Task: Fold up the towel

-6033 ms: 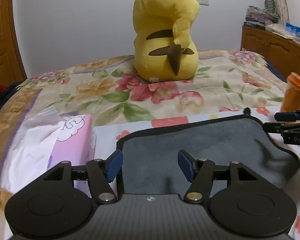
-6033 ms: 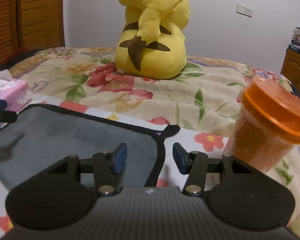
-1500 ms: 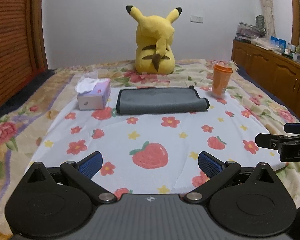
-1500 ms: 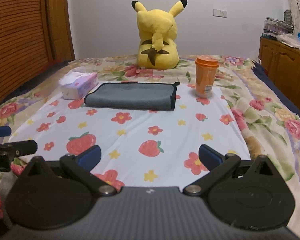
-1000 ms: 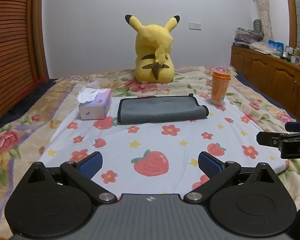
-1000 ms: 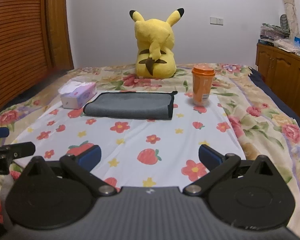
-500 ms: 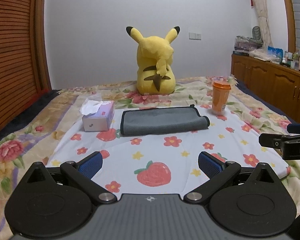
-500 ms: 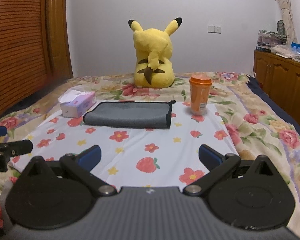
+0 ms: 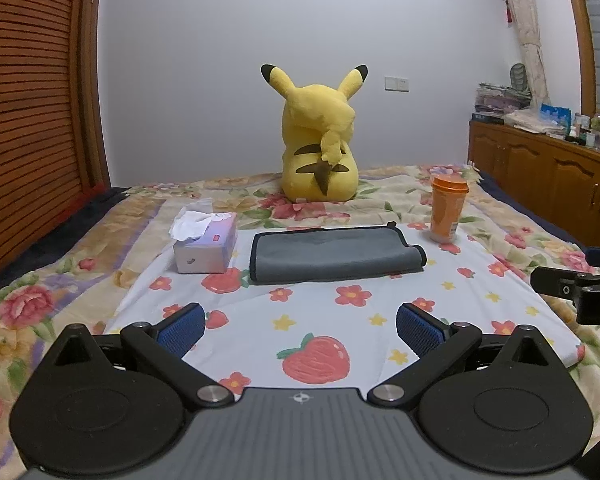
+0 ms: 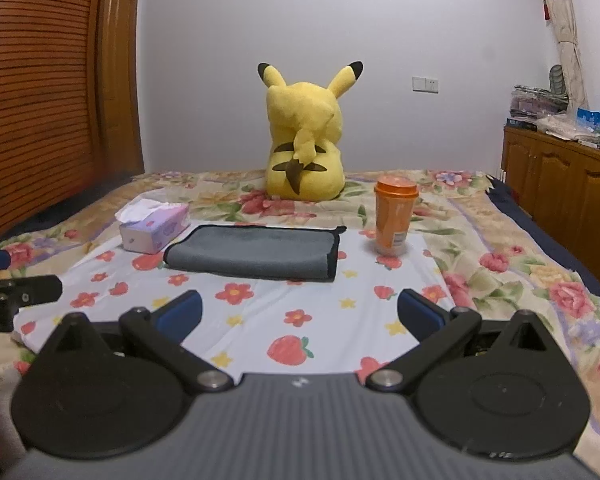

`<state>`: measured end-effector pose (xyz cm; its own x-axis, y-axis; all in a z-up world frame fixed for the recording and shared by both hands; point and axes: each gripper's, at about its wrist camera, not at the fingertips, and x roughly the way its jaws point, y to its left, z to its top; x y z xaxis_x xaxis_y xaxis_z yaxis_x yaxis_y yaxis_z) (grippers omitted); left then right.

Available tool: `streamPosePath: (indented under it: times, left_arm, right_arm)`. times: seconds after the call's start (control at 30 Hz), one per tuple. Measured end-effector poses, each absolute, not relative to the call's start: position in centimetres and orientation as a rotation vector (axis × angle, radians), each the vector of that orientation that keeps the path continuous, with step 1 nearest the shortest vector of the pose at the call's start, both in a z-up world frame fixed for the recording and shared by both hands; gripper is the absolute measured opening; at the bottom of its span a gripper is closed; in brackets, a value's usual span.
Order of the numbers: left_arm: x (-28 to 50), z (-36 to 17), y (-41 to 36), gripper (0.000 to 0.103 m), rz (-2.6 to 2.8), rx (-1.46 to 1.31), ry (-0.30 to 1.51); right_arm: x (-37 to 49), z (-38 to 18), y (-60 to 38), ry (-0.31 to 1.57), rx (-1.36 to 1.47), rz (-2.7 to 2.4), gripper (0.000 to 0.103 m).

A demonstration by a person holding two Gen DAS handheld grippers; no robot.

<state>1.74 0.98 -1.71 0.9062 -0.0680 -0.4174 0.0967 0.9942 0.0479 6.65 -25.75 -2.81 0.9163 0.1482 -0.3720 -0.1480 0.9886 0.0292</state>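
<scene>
A grey towel [image 9: 332, 254] with black trim lies folded into a long strip on the white flowered sheet [image 9: 340, 320] on the bed; it also shows in the right wrist view [image 10: 256, 254]. My left gripper [image 9: 298, 328] is open and empty, well back from the towel above the sheet's near part. My right gripper [image 10: 299, 314] is open and empty, equally far back. The right gripper's tip shows at the right edge of the left wrist view [image 9: 576, 284], and the left gripper's tip shows at the left edge of the right wrist view [image 10: 16, 292].
A pink tissue box [image 9: 206, 246] stands left of the towel. An orange lidded cup [image 9: 446, 208] stands to its right. A yellow Pikachu plush [image 9: 318, 148] sits behind it. Wooden cabinets [image 9: 548, 184] line the right wall, a slatted wooden door [image 9: 28, 120] the left.
Both grippers have pulled back and risen away from the towel, which now looks smaller and farther. Six seconds ago they were right at the towel's near edge with jaws narrower.
</scene>
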Motion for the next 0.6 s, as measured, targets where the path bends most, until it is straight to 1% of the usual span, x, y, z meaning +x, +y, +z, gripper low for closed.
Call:
streamPosePath:
  times: [0.6]
  left_arm:
    - [1.74,-1.70,1.06,0.103,-0.083,0.068,0.427]
  right_arm:
    - [6.61,-2.84,-25.70,0.384,0.005,0.150,0.103]
